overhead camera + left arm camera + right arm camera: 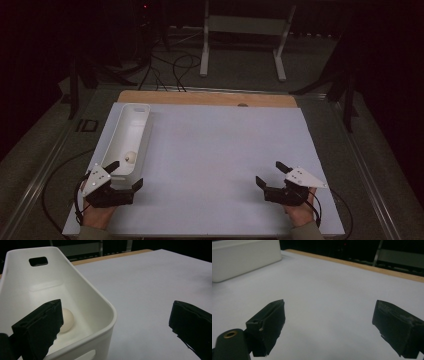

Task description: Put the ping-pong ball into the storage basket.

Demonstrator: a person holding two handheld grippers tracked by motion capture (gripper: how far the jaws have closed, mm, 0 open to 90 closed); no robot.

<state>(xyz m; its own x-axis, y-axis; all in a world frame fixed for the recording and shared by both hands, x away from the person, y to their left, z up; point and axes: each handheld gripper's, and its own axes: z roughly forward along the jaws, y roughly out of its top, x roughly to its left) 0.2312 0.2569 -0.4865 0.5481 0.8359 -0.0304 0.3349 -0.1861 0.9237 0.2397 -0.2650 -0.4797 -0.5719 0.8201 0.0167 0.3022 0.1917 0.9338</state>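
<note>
**White ball in the bin, both grippers open**

White ball (131,157) is seen lying on the floor of the long white bin (142,135), near its front end, at the left edge of the white table sheet (220,150). The left gripper (126,174) is held wide open, one jaw over the bin's front rim, nothing grasped. The right gripper (271,173), well apart over bare sheet, is likewise held wide open and empty.

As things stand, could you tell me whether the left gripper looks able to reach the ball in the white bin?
Probably yes: the left gripper is open, astride the white bin's near corner, one jaw already inside beside the ball, with nothing between them.
</note>
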